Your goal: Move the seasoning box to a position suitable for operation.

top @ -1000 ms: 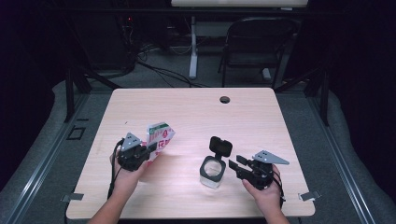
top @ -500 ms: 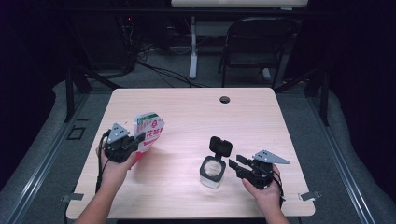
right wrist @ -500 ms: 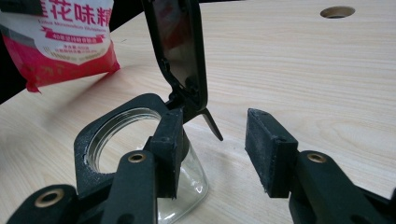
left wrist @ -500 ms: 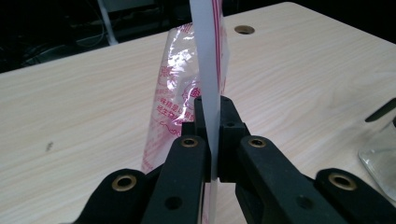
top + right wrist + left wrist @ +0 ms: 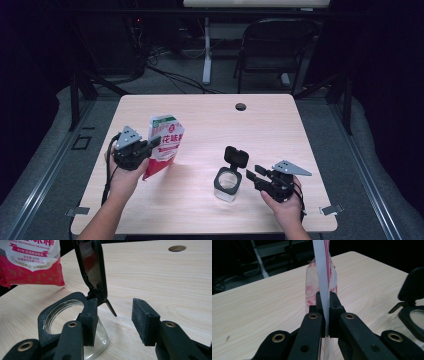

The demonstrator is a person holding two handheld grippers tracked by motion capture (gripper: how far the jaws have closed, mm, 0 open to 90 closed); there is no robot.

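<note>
Nearest the bench's [image 5: 300, 135] front edge, toward the right corner, the right hand-held gripper [image 5: 253, 174] rests low with its jaws apart and nothing between the pads; they point left at a glass jar [image 5: 227, 185]. In the right gripper view the jar [image 5: 75, 322] stands just beside the near jaw, whether touching it cannot be told. The jar has a black square collar, and its black hinged lid [image 5: 236, 156] stands flipped up on the far side.

Farther back on the left half of the bench, the left hand-held gripper [image 5: 154, 142] is clamped on a red, white and green seasoning bag [image 5: 165, 144]. The left gripper view shows the pads pressed flat on the bag's thin sealed edge [image 5: 322, 282]. The bag hangs tilted, its lower corner close above the wood.

Near the far edge lies a round cable hole [image 5: 241, 106].
</note>
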